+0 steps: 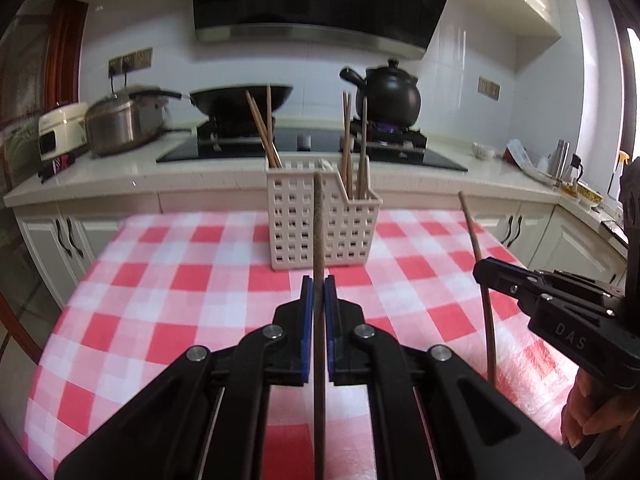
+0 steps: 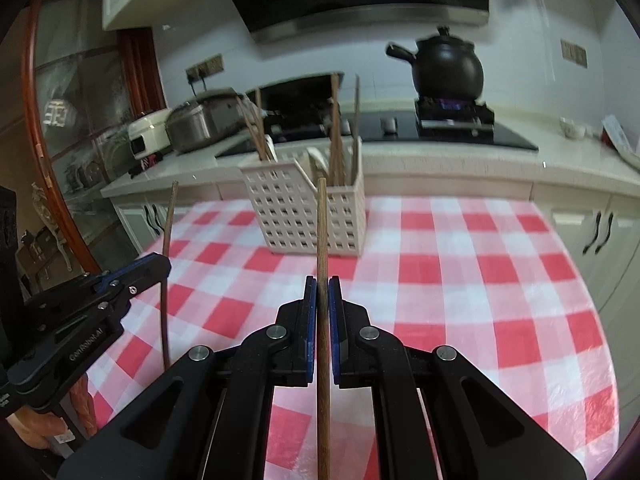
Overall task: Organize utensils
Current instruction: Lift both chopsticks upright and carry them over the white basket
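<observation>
A table (image 1: 168,280) under a red-and-white checked cloth fills the foreground, with a kitchen counter behind it carrying a black stovetop (image 1: 312,144), a wok (image 1: 240,100), a black clay pot (image 1: 390,94), a steel pressure cooker (image 1: 120,124) and a white rice cooker (image 1: 60,130). At the far edge of the table stands a white slotted utensil basket (image 1: 304,224) with separate compartments; several brown chopsticks stand upright in it, a few leaning in the left compartment and more in the right one. The left hand-held gripper (image 1: 319,292) is clamped on one dark chopstick (image 1: 319,220), held upright, its tip overlapping the basket's front wall in the left wrist view. The right hand-held gripper (image 2: 322,292) is likewise closed on a lighter brown chopstick (image 2: 321,224), also upright, in front of the basket. The two grippers sit side by side over the cloth, apart from each other.
</observation>
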`<state>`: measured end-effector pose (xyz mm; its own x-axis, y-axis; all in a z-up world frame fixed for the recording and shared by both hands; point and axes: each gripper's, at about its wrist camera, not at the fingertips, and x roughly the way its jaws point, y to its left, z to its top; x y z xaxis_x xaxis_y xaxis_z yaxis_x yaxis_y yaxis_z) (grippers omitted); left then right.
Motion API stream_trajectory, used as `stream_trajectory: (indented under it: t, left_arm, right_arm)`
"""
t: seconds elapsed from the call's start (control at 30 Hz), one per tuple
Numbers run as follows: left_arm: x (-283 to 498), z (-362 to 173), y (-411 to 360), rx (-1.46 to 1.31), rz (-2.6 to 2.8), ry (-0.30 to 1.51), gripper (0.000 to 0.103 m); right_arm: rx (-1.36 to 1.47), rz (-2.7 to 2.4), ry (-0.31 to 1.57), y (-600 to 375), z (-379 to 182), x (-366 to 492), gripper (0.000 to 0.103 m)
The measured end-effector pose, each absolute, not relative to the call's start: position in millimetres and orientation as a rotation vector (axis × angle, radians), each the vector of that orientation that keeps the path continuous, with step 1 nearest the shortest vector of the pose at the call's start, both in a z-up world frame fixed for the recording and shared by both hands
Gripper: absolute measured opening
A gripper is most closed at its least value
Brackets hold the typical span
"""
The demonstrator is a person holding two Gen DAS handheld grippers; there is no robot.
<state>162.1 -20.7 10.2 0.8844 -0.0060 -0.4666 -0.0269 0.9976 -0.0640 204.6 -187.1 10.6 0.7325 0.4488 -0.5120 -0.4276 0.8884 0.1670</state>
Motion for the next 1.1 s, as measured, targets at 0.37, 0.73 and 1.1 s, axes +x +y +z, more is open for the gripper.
stream_trajectory:
  t: [0.37,0.73,1.1]
  left_arm:
    - [134.1,34.7,-19.6,-0.041,0.026,0.317,0.005]
    - [134.3,46.0,-17.6,-0.027,0.026,0.29,0.005]
    - [140.8,64.7,-9.9,-0.028,0.037,0.234,0.005]
  right_arm:
    - [0.003,0.507,0.433,-175.7,38.5,182.0,0.006]
    - [-0.025,0.508,0.35,-168.8,57.3,179.4,0.006]
    - [-0.034,0.506,0.277,-161.9,76.4,183.3,0.006]
